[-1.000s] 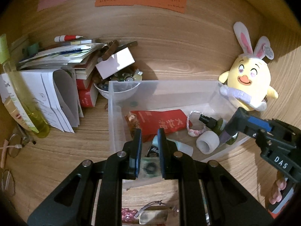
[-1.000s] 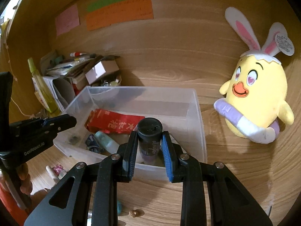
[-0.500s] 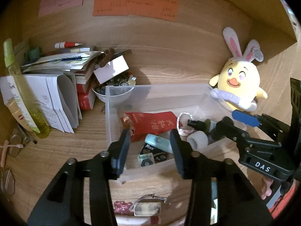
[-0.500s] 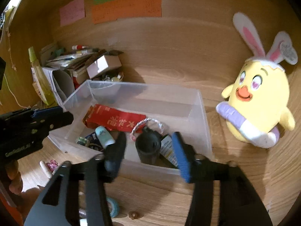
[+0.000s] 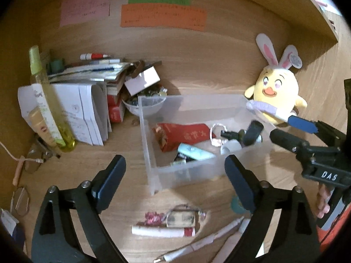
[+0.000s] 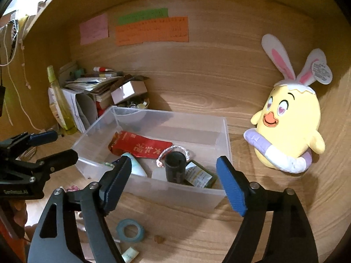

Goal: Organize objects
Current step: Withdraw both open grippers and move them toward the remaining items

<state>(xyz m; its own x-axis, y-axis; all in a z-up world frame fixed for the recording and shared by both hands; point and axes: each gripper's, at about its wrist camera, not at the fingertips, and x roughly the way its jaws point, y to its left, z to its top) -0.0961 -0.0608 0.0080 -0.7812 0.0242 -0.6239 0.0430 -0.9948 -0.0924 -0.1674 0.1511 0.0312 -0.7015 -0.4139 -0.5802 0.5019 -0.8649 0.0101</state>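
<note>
Both grippers have let go and drawn back since a second ago: the left gripper (image 5: pixel 175 179) and the right gripper (image 6: pixel 174 179) now stand with jaws wide apart and empty, near the clear plastic bin (image 6: pixel 221 194). One dark cylindrical bottle (image 6: pixel 174 169), released by the right, leans inside it beside one red packet (image 6: pixel 140 145), one pale blue tube (image 5: pixel 195 152) and one beaded bracelet (image 6: pixel 173 149). On the desk in front wait one teal tape roll (image 6: pixel 130 230), two white pens (image 5: pixel 204 241) and one red-capped tube (image 5: pixel 163 231). These look light and rigid; the pens may roll, so I'd grip them mid-barrel.
</note>
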